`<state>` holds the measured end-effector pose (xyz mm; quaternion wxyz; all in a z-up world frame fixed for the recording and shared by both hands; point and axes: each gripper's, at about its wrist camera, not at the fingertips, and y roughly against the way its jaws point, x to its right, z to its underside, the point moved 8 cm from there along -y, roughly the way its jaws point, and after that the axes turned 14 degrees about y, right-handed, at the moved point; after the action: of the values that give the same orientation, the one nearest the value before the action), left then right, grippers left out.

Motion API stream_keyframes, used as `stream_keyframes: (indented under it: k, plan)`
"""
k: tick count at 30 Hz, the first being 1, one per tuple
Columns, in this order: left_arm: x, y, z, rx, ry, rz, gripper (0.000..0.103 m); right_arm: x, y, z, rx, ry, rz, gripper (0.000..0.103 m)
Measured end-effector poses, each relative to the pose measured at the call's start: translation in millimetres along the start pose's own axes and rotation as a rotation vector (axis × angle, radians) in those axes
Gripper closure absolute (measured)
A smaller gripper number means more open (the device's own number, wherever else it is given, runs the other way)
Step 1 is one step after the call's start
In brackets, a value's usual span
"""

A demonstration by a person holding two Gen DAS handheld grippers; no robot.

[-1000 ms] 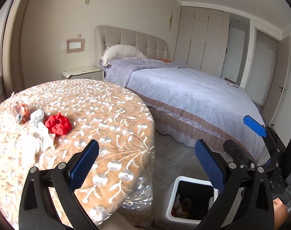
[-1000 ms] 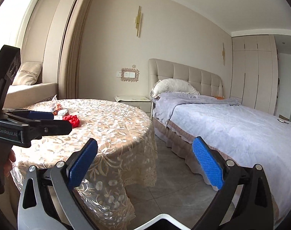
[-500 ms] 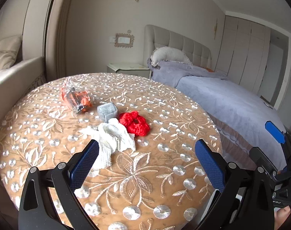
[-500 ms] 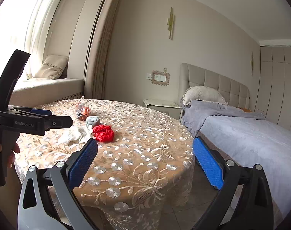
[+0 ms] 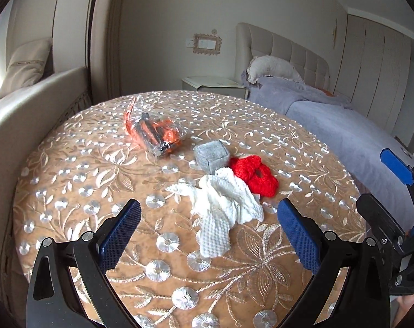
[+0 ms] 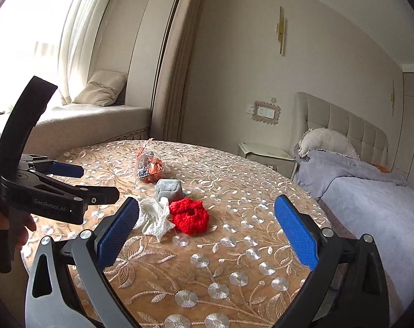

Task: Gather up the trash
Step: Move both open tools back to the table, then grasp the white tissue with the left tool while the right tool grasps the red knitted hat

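On the round table [image 5: 78,164] lie a crumpled white paper towel [image 5: 223,205], a red knitted scrunchie [image 5: 254,173], a small grey box [image 5: 211,155] and a clear plastic bag with orange contents [image 5: 155,131]. My left gripper [image 5: 207,235] hovers open just in front of the paper towel, nothing between its blue pads. My right gripper [image 6: 207,232] is open too, above the table's near right part, with the scrunchie [image 6: 189,216] and paper towel [image 6: 153,217] ahead of it. The grey box [image 6: 168,188] and the bag [image 6: 149,164] lie further back.
A bed with a lilac cover [image 5: 343,125] stands to the right of the table, a white nightstand [image 5: 215,84] behind it. A cushioned window seat [image 6: 92,117] runs along the left. The left gripper's body, held by a hand [image 6: 24,232], sits at the right wrist view's left edge.
Both grippers have swung left from the bed and floor bin toward the table and moved closer to the pile. The bin has dropped out of view. Both stayed open.
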<state>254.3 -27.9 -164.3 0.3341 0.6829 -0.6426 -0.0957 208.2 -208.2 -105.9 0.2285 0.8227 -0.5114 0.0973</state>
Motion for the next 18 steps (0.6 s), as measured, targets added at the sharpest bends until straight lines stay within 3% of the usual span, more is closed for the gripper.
stream_keyframes:
  k: [4,11,18]
  plan:
    - [-4.4,-19.8,-0.3,-0.035,0.0,-0.018,0.005,0.1,-17.9,-1.6,-0.008,-0.004,-0.019,0.004]
    - [-0.7,-61.4,9.2,-0.161,-0.008,-0.032,0.005,0.5,-38.2,2.5,-0.031,-0.008,-0.029,0.004]
    - [13.3,-82.1,16.3,-0.239,-0.066,-0.003,0.006,7.4,-43.2,7.9,-0.047,-0.018,-0.024,0.004]
